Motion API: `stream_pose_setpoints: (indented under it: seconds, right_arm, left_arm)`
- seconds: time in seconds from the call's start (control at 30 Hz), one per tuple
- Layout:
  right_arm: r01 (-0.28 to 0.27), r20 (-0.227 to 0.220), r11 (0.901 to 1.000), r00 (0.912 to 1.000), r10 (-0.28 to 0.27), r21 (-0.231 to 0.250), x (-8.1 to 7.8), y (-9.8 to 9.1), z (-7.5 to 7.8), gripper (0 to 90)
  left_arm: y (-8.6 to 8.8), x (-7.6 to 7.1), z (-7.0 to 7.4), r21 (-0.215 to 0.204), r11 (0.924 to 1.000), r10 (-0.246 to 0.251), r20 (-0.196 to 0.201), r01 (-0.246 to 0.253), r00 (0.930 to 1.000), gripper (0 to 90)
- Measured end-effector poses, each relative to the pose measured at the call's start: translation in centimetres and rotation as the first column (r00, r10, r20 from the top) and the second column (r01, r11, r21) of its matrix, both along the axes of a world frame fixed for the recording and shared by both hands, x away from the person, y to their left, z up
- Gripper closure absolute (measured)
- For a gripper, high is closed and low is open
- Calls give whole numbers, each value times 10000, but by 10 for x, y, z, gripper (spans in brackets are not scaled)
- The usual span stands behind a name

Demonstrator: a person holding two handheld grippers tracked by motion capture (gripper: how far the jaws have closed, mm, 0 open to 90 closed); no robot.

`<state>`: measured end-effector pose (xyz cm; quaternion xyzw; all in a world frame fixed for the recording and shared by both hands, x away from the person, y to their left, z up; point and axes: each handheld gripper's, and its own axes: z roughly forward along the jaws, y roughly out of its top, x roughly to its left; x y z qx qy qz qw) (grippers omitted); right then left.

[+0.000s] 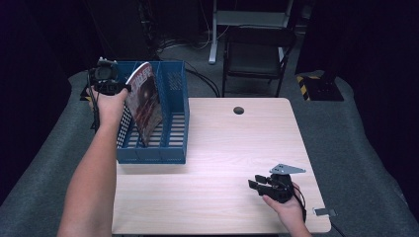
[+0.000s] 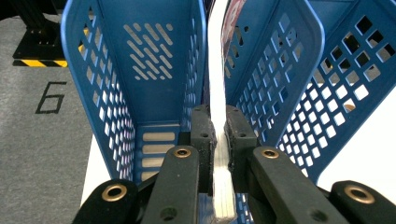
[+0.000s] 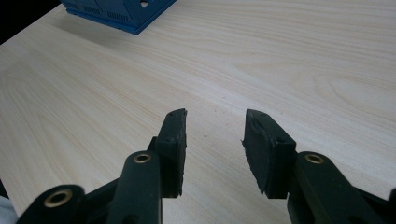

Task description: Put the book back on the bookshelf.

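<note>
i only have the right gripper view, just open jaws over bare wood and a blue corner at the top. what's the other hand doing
Observer: The left tool is shut on the edge of a magazine, holding it upright in the blue file rack.
Operator: which slot
Observer: In the high view it stands in the middle of the three compartments, leaning a little to the left.
Operator: anything else on the table near me
Observer: No. The right tool rests low at the near right of the table, well apart from the rack; a round hole sits near the far edge.
</note>
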<state>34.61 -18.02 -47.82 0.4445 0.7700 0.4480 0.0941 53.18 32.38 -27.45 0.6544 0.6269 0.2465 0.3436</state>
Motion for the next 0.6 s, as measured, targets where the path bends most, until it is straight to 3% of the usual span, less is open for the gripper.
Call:
stream_pose_setpoints:
  seconds: [0.43,0.6]
  right_arm:
    - [-101,-2,9999,9999,101,-38,1,0,0,592]
    - [-96,-13,9999,10000,96,-47,1,0,0,592]
  left_arm:
    - [2,-3,-9,20,9999,165,234,-165,9996,845]
    - [4,-4,-10,-33,9998,176,146,-176,9997,843]
